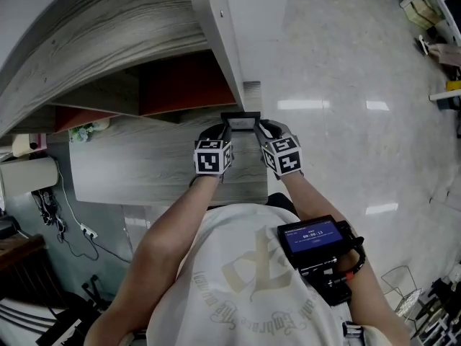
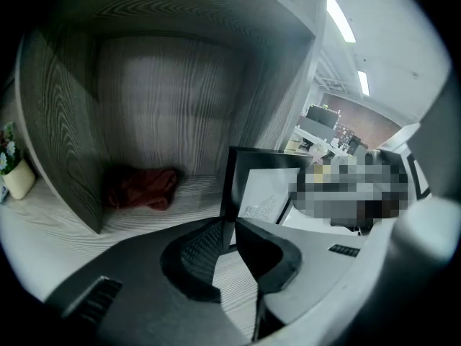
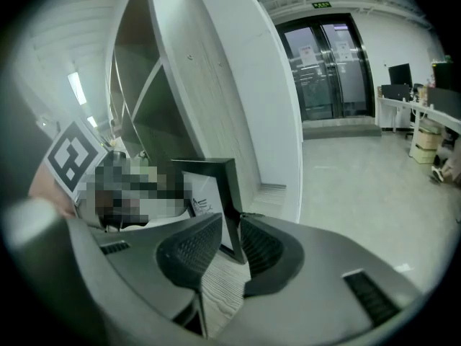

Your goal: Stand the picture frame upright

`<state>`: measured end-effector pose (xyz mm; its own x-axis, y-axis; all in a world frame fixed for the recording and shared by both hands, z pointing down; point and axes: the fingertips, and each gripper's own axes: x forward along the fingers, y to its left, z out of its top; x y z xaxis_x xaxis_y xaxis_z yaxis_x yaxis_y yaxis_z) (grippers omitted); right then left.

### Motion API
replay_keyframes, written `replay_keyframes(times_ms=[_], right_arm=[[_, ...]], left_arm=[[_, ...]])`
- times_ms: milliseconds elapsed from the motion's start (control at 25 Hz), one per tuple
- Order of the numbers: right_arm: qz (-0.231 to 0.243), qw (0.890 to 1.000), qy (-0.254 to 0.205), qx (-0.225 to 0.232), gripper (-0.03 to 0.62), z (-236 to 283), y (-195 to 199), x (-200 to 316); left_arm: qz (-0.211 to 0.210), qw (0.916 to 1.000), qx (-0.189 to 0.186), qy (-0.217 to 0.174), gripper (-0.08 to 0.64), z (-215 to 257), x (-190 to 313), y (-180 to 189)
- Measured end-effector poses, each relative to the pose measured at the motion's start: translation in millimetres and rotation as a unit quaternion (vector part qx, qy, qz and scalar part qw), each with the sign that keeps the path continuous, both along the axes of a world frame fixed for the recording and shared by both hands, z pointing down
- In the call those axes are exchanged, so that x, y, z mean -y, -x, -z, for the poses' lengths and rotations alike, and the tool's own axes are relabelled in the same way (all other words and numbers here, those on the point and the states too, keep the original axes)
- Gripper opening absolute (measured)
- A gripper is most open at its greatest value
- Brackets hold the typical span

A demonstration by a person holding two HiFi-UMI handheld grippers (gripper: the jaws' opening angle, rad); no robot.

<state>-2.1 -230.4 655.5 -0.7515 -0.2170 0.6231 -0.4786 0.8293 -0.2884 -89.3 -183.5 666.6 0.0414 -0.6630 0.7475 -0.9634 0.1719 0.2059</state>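
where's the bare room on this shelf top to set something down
The widest free patch is the wood-grain shelf top between the flower pot at its left end and the left gripper. A red cloth takes part of the cubby behind. The right end is crowded: both grippers clamp the picture frame, the right gripper next to the white upright panel.

Black picture frame (image 2: 229, 182), white mat (image 2: 263, 193); grey wood-grain shelf (image 2: 166, 99); red cloth (image 2: 142, 187) left of left gripper (image 2: 229, 229); black-white marker cubes (image 1: 213, 156).
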Motion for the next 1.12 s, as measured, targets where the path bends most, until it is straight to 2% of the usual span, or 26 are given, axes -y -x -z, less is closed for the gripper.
replay_keyframes(times_ms=[560,680,720,880,1120], right_arm=[[-0.011,1.0,-0.007,0.009,0.084,9.5,-12.5,-1.8],[-0.015,1.0,-0.01,0.021,0.079,14.8,-15.0,-3.3],[-0.018,0.999,-0.012,0.024,0.057,16.7,-16.3,-3.5],[-0.027,0.999,-0.02,0.041,0.006,28.3,-22.3,-10.2],[0.004,0.996,-0.036,0.085,0.006,59.0,-23.9,-41.9]], left_arm=[[0.019,0.9997,0.001,-0.015,0.064,15.5,-15.4,4.7],[0.018,0.9995,-0.003,-0.027,0.047,20.5,-20.6,1.4],[0.017,0.9993,-0.004,-0.033,0.027,22.6,-22.0,0.0],[0.01,0.9986,-0.008,-0.052,0.014,32.2,-30.9,-9.1],[-0.024,0.9959,-0.018,-0.086,0.014,51.3,-46.1,-23.3]])
